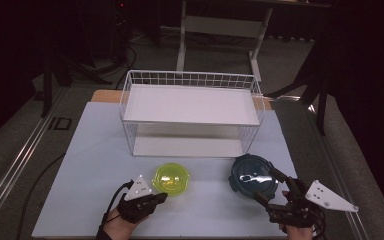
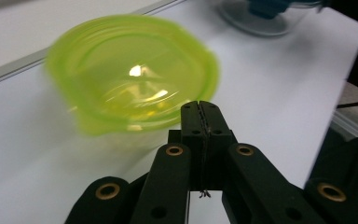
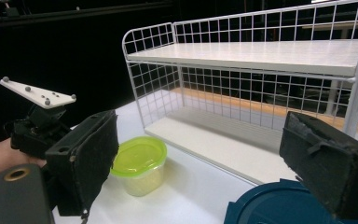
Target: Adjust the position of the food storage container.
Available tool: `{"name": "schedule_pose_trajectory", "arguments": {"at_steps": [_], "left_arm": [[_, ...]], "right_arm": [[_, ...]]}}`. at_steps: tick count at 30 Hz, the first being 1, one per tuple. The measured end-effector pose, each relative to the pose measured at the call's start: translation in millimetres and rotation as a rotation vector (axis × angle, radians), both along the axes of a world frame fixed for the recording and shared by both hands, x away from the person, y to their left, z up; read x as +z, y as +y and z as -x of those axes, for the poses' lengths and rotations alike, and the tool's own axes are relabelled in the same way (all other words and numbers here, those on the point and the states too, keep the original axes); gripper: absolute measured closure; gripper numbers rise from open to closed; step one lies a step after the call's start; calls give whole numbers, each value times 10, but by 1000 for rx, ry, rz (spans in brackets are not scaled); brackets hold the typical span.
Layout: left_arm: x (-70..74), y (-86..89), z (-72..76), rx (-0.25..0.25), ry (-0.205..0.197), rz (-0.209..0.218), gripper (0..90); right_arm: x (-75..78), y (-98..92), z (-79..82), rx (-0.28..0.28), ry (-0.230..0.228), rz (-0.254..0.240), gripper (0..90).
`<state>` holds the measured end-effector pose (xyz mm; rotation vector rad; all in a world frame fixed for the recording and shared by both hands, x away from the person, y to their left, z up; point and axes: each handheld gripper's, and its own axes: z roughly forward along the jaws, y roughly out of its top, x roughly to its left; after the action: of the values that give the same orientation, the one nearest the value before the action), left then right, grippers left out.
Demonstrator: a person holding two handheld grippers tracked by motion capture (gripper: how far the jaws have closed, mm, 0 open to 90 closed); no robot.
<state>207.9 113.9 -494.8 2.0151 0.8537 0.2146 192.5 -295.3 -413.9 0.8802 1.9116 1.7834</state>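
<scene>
white table point(image 1: 90, 165): left gripper point(image 1: 161, 197) closed beside yellow container point(image 1: 171, 179).

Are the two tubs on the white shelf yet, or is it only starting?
Only starting. The wire shelf holds nothing yet. The green tub and blue tub both sit on the table. The left gripper is shut beside the green one; the right gripper is open around the blue lid's edge.

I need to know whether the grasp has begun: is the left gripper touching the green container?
Apart. In the left gripper view the left gripper has its jaws shut together with nothing between them, short of the green container; the container's rim stands beyond the tips.
</scene>
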Motion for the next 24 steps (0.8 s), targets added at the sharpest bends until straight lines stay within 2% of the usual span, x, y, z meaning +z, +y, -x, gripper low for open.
{"name": "schedule_pose_trajectory", "arguments": {"at_steps": [4,10,12,14,17,19,24], "left_arm": [[25,-154,-51,-16,17,10,894],[29,-480,-120,-46,32,-8,894],[1,-593,-154,-44,31,-31,894],[-33,-644,-196,-19,61,-41,894],[-67,-679,-221,23,79,-36,894],[-68,-655,-221,41,72,-43,895],[-59,-473,-204,88,66,-46,894]], "right_arm": [[-7,2,-2,1,5,-1,111],[-14,-6,-5,4,7,-3,111],[-19,-11,-8,7,6,-4,111],[-21,-14,-6,7,9,-4,111],[-23,-14,-3,11,11,-8,111],[-25,-15,-3,15,11,-10,111],[-32,-13,-10,17,14,-13,111]]}}
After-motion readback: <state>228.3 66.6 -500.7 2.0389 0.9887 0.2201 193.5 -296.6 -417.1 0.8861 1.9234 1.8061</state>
